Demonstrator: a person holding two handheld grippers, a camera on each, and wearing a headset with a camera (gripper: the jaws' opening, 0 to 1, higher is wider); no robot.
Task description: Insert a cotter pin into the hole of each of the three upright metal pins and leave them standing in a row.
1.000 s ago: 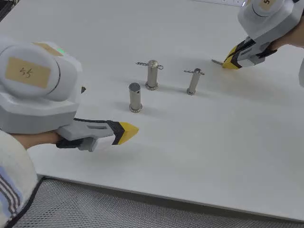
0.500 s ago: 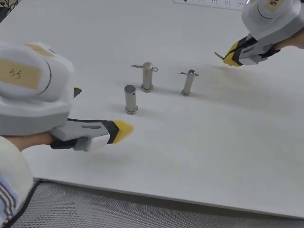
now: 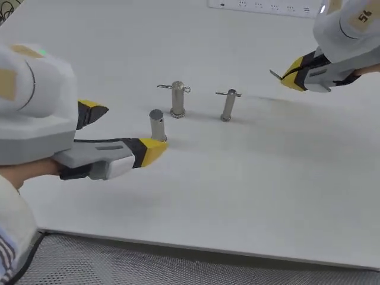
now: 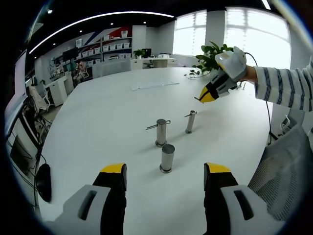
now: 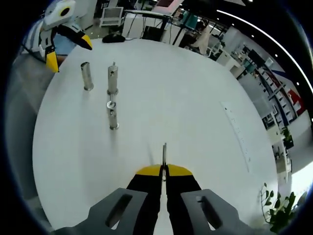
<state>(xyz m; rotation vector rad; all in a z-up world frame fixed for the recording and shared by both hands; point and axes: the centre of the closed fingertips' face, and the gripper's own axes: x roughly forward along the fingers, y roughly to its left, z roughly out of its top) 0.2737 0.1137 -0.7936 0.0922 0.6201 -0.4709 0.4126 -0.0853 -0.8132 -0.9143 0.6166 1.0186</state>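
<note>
Right tool (image 5: 164,170) pinching cotter pin (image 5: 164,152), 1 metal pin (image 3: 157,123) bare

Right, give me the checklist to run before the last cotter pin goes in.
1. Grip: right claw shut on cotter pin: ok.
2. Support: left claw open, bare pin ahead of it, untouched: ok.
3. Stance: bare pin upright: ok.
4. Hole: turned toward the right claw: cannot tell.
5. Done work: middle pin and thin pin upright, each with a cotter pin through it: ok.
6. Row: not ok, bare pin stands off the line.
</note>
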